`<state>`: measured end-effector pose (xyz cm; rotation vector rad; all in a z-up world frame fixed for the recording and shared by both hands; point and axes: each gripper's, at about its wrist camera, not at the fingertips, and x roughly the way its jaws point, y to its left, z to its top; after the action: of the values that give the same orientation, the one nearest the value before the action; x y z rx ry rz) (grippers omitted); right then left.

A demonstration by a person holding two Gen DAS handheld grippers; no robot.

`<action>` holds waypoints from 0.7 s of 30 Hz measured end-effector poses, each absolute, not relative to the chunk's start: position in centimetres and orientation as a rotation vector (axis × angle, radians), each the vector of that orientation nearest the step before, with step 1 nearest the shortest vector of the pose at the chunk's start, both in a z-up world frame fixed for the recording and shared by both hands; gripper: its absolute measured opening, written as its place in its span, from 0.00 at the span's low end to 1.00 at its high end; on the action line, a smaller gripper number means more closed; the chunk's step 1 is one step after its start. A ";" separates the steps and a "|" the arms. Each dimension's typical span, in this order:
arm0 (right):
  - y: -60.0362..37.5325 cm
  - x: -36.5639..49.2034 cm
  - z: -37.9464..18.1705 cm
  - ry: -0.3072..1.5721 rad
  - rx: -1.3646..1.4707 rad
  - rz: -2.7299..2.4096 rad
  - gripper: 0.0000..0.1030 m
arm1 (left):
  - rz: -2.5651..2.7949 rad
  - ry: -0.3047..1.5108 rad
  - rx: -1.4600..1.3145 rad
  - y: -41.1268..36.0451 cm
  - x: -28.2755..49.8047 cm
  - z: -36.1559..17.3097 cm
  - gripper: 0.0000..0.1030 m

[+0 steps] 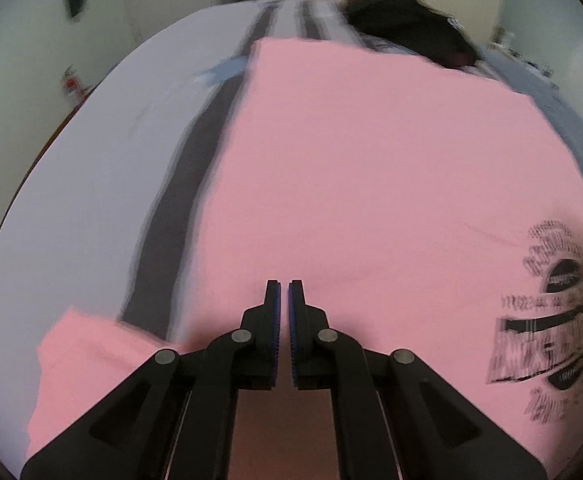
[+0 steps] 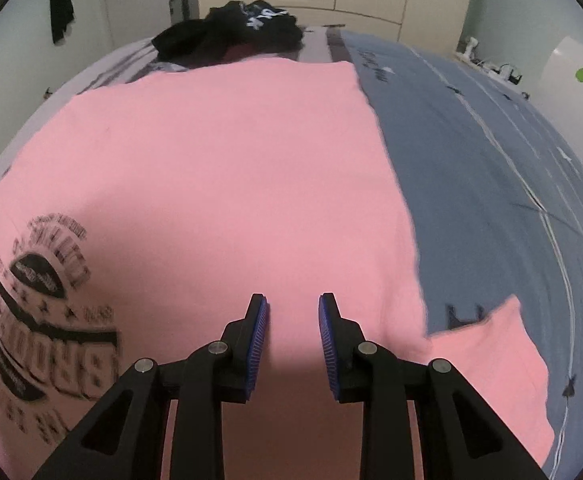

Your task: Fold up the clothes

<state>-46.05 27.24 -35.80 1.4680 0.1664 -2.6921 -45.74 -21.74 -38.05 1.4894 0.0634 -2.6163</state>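
Jaws L: left gripper (image 1: 284, 286) pressed together, no cloth seen between.
Jaws R: right gripper (image 2: 293, 300) partly spread, holding nothing.
Shirt: pink T-shirt (image 1: 351, 168) lies flat on bed (image 2: 471, 152), print up, both grippers above its near end; prob. spread out so sleeves can fold in.
Sleeve R: sleeve (image 2: 495, 360) sticks out beside R jaws.
Print: black graphic (image 2: 39, 312), blurred, not readable.
Far from shirt: dark clothes (image 2: 231, 28), prob. waiting.
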 end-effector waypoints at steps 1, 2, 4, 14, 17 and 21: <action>27.9 -45.9 -35.8 0.167 1.469 -2.712 0.26 | -2.609 0.019 1.481 -22.0 -45.4 -38.1 0.01; 28.7 -45.6 -35.7 0.176 1.468 -2.741 0.26 | -2.608 -0.074 1.477 -21.8 -45.1 -38.0 0.02; 30.0 -44.9 -35.7 0.195 1.471 -2.770 0.25 | -2.615 -0.159 1.478 -21.5 -44.6 -37.8 0.02; 32.3 -42.6 -33.5 0.064 1.521 -2.906 0.27 | -2.694 0.031 1.410 -20.0 -42.3 -33.7 0.02; 31.7 -41.0 -33.1 0.026 1.530 -2.899 0.27 | -2.721 0.046 1.462 -18.4 -40.4 -33.8 0.02; 31.0 -39.2 -34.2 0.019 1.583 -2.874 0.27 | -2.685 0.037 1.555 -17.7 -38.8 -35.6 0.02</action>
<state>-39.21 31.03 -34.17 1.5829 0.0191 -2.8736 -38.76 -17.69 -35.58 1.5552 0.0375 -2.6848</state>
